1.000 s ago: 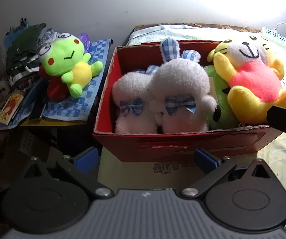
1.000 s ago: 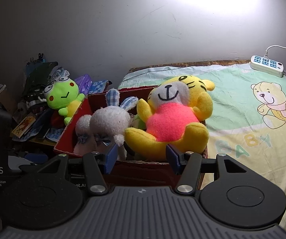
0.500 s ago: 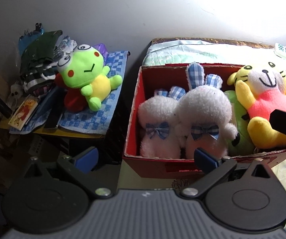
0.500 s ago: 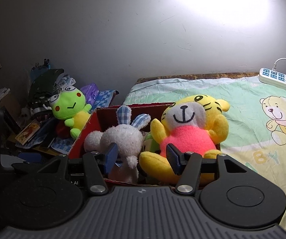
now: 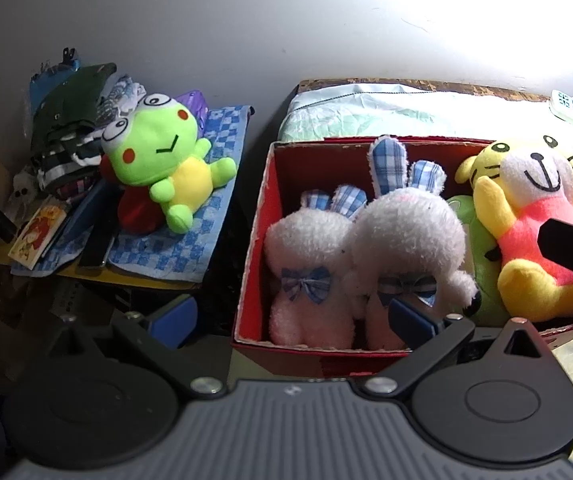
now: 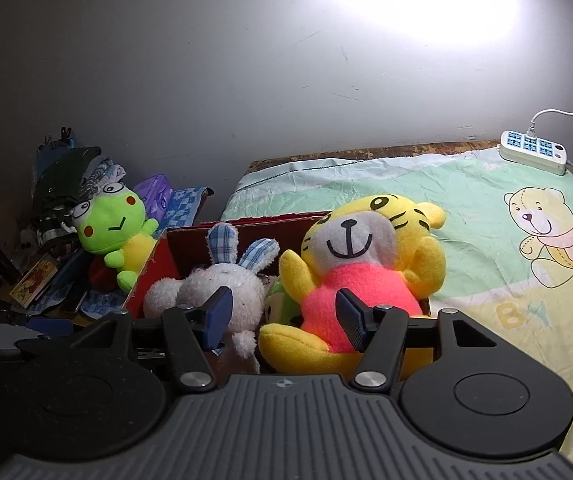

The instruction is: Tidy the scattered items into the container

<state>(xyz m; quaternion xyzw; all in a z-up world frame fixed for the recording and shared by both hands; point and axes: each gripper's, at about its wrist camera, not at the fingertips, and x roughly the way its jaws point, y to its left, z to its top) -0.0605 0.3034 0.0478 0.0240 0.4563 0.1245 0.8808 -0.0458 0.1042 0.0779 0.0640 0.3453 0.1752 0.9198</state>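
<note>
box (image 5: 254,240): on bed (image 6: 466,208) | rabbits (image 5: 366,248), tiger (image 5: 534,216): in box | frog (image 5: 158,160): left, outside box

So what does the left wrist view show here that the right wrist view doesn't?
Only the left wrist view shows the red box's floor and both white bunnies' bows. Only the right wrist view shows the bear print on the sheet and the power strip's cable. Both share the green frog, still outside the box, the yellow tiger and the strip.

Red box (image 5: 254,240) on bed holds two white bunnies (image 5: 406,236), yellow tiger (image 6: 366,264); green frog (image 5: 162,160) lies outside.
</note>
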